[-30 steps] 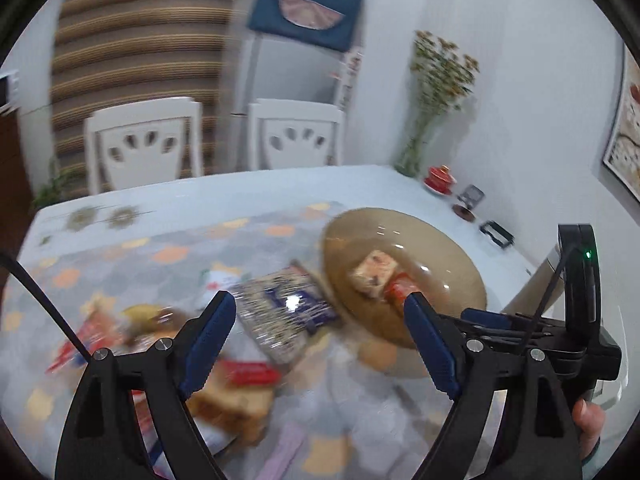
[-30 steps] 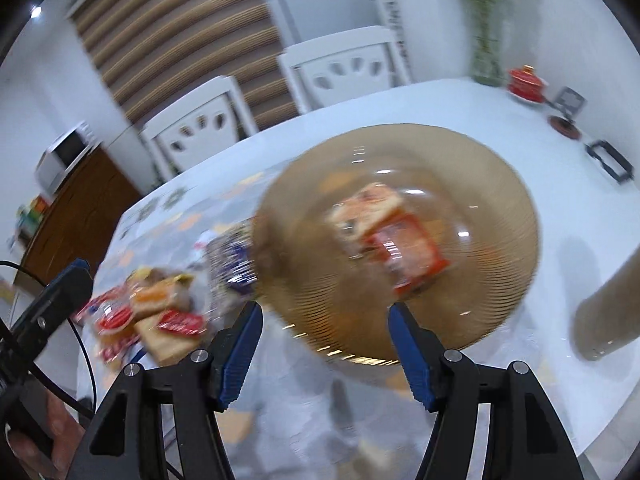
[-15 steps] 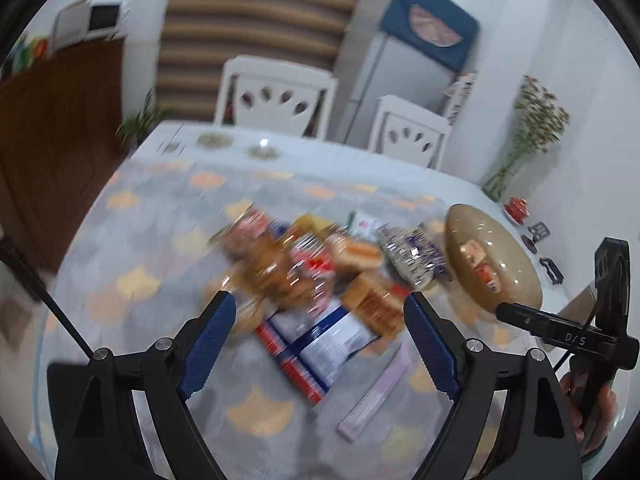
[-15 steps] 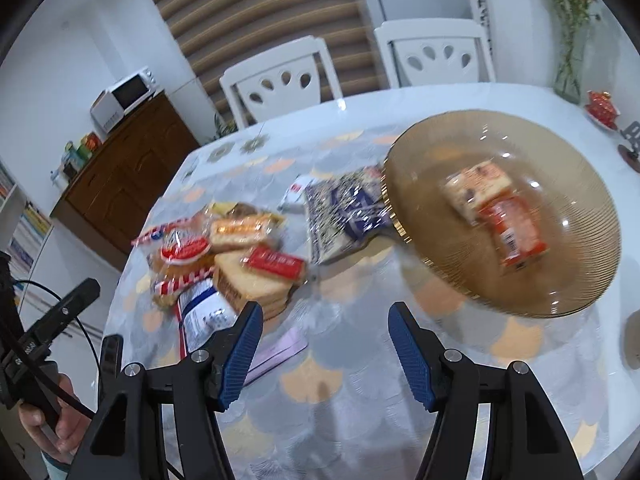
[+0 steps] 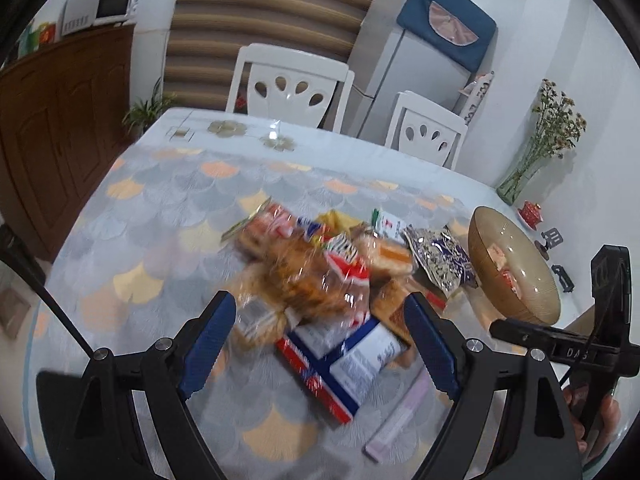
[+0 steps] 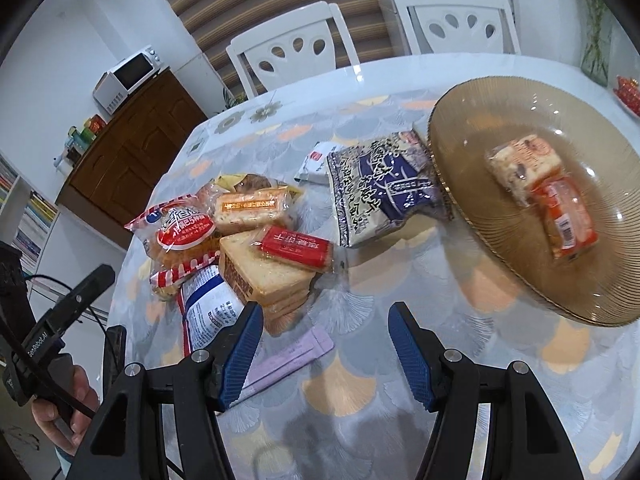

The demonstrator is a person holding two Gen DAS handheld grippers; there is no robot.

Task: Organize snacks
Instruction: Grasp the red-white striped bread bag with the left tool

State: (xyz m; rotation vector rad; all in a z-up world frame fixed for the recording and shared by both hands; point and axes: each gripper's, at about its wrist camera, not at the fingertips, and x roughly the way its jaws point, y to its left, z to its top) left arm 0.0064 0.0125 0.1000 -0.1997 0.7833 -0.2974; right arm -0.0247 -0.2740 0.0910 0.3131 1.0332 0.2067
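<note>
A pile of wrapped snacks (image 6: 256,232) lies on the patterned tablecloth: bread slices (image 6: 264,276), a red bar (image 6: 294,246), a red-and-white bun bag (image 6: 180,236), a blue-and-white packet (image 6: 212,312) and a blue patterned bag (image 6: 384,192). An amber glass plate (image 6: 472,128) on the right holds two wrapped snacks (image 6: 544,184). My left gripper (image 5: 320,344) is open above the pile (image 5: 320,276). My right gripper (image 6: 326,350) is open over bare cloth, beside a lilac sachet (image 6: 288,360). The plate also shows in the left wrist view (image 5: 540,284).
Two white chairs (image 5: 292,84) stand at the far table edge. A vase of dried flowers (image 5: 536,160), a red cup (image 5: 530,214) and small dark items sit at the far right. A wooden cabinet (image 5: 60,140) with a microwave stands left; a fridge (image 5: 420,48) behind.
Both grippers have swung left from the plate toward the snack pile. The left gripper has come closer to the pile. Both stay open and empty.
</note>
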